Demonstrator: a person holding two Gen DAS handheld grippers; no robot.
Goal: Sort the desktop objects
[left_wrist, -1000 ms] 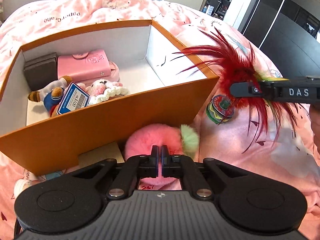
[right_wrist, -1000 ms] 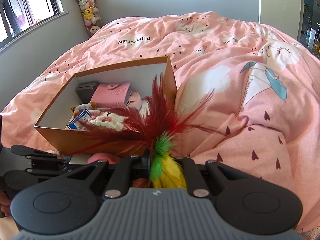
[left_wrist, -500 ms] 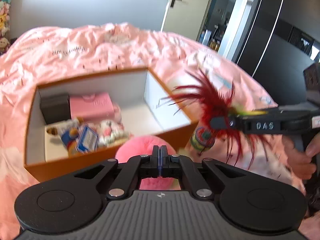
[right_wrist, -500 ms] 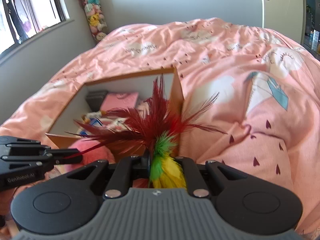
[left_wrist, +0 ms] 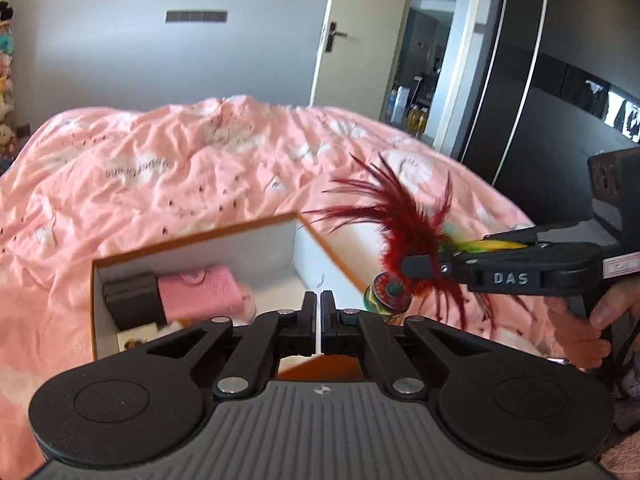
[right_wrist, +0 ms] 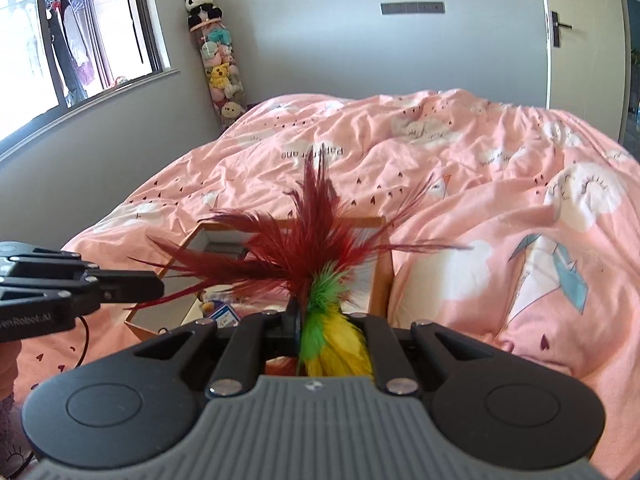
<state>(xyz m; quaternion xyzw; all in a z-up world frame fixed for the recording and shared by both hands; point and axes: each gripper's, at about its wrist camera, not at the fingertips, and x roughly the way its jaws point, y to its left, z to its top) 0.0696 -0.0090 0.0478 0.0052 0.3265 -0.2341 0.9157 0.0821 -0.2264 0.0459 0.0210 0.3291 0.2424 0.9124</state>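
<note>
Left wrist: one feather shuttlecock (left_wrist: 404, 236), perhaps two pouches (left_wrist: 200, 294).

Each gripper was matte black, with round discs either side of a ribbed grey plate and silver screws at the linkages. The right gripper (left_wrist: 416, 266) bore raised "DAS" lettering; the left gripper (right_wrist: 158, 280) trailed a thin black cable.

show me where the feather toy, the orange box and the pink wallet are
feather toy (right_wrist: 316, 248), right wrist view, on the red plume.
orange box (left_wrist: 192, 242), left wrist view, on the far rim.
pink wallet (left_wrist: 200, 292), left wrist view, on its top face, inside the box.
</note>
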